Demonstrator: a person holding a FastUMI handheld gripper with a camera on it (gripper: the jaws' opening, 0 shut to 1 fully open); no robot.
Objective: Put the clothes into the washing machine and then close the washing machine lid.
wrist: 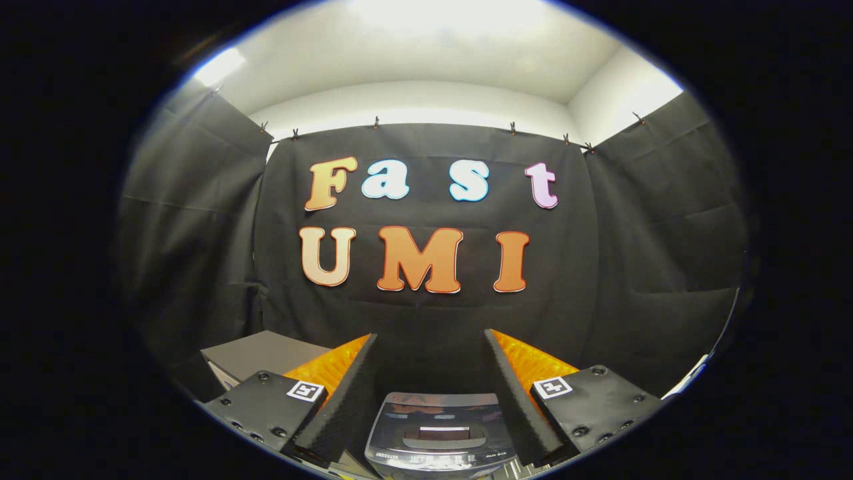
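Gripper raised and level above the small washing machine, holding nothing.

The black cloth booth wall [426, 320] stood well beyond everything; in front of it, the small grey toy-sized washing machine with a glossy dark lid [440, 437] sat low, directly between and below the two fingers, its lid down as far as could be told. A dark grey box-shaped object [263, 353] lay just left of the left finger, its nature unclear. The gripper [430, 393], with black foam pads over orange ribbed fingers [336, 370], stood wide apart with nothing between them. No clothes could be made out. Judging from this, the machine lay straight ahead and down, so the coming move would likely turn on tipping the tool downward.
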